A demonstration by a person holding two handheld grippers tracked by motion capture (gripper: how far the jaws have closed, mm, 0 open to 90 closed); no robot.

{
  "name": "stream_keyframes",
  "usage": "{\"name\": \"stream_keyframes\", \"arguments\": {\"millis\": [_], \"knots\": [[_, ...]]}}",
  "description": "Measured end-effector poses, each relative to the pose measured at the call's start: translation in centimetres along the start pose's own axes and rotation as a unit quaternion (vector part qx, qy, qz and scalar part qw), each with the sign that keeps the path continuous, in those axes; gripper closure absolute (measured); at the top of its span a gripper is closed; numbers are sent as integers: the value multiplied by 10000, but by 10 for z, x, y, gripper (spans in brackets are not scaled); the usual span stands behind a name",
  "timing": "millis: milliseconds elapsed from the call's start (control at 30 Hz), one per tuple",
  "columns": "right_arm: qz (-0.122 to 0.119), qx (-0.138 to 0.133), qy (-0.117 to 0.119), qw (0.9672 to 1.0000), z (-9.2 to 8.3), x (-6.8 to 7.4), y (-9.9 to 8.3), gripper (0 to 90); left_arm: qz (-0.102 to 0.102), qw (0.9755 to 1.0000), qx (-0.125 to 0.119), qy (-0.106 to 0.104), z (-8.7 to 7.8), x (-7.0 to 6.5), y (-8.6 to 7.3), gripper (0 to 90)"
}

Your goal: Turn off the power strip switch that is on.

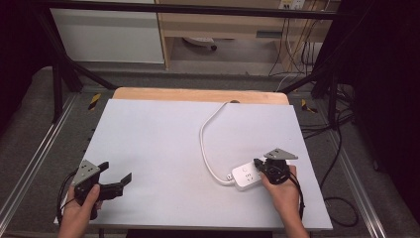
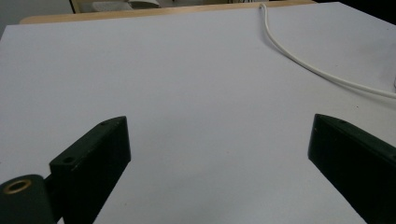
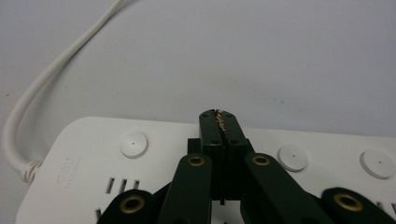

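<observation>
White worktop (image 1: 163, 148) carries a power strip (image 1: 246, 175) near its right edge, under the right gripper (image 1: 258, 164). Left gripper (image 2: 219, 154) gapes empty. Right gripper view: jaws closed together over the strip; press its button (image 3: 134, 144) squarely.

Power strip (image 3: 84, 158): smooth white plastic with a faint sheen; its round buttons (image 3: 134, 144) share the same finish. Cord (image 1: 207, 144): white, smooth, rubbery-looking sheath. Table cover (image 1: 163, 148): matt pale grey sheet, even and unmarked; beyond its far edge, a strip of light wood (image 1: 198, 94). Right gripper (image 3: 219, 122) and left gripper (image 2: 219, 154): matt black plastic-looking jaws, with brass-coloured metal rings (image 3: 196, 161) at the pivots. Three-cornered plate (image 1: 280, 154): dull grey metal.
</observation>
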State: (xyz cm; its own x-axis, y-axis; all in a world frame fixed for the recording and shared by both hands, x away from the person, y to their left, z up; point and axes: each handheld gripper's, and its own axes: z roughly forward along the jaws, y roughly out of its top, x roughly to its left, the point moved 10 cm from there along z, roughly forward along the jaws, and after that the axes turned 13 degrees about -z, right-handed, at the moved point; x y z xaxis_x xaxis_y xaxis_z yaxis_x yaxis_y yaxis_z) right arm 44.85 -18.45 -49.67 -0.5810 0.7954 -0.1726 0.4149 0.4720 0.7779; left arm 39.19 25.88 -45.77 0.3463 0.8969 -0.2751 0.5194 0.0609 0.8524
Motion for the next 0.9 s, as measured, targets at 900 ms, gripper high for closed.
{"name": "stream_keyframes", "arguments": {"millis": [900], "knots": [[251,-142,118,9995,-2,-2,2,900,-7,10000,-10,-5,0,1,0,56]]}}
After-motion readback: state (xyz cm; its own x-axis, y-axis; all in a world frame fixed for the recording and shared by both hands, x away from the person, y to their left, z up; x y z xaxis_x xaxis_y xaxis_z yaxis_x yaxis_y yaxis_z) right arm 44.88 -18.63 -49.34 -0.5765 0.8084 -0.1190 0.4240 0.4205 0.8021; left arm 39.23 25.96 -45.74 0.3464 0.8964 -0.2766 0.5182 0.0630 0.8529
